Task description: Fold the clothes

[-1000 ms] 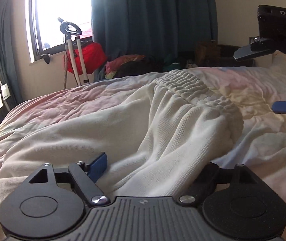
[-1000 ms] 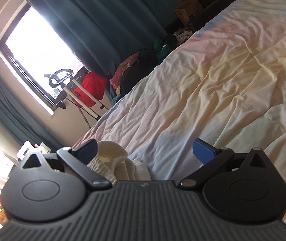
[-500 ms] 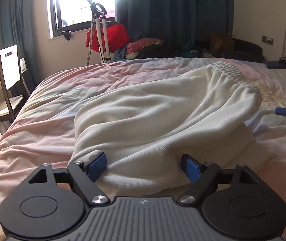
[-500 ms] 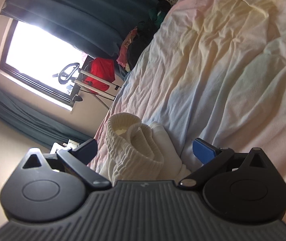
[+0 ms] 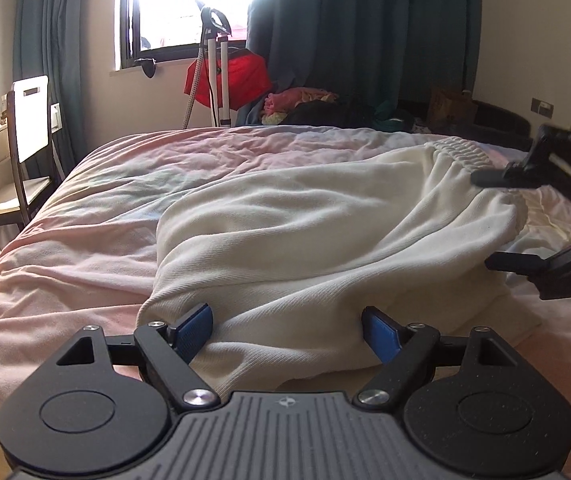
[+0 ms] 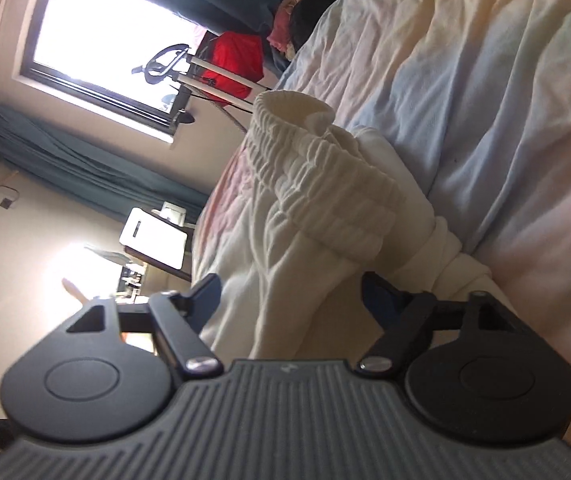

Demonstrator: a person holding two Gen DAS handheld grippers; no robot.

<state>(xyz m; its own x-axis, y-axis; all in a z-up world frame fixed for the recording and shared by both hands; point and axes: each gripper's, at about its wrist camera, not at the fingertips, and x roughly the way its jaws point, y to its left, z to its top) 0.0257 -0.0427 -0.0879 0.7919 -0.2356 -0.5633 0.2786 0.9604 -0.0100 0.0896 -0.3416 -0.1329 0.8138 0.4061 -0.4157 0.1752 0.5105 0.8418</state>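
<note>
Where cream ribbed trousers (image 5: 325, 240) lie bunched on bed, both grippers' jaws gape around fabric, right's just narrowing.

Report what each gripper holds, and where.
Nothing yet. Left gripper, open, straddles the white pants; right gripper has just been closing around them near the waistband.

Home bedroom: rumpled bed (image 5: 125, 184), curtained window (image 5: 189, 4), chair (image 5: 29, 120).

Blown-out window (image 5: 189, 4) backlight, dim foreground, fisheye edge warping, slight blur
</note>
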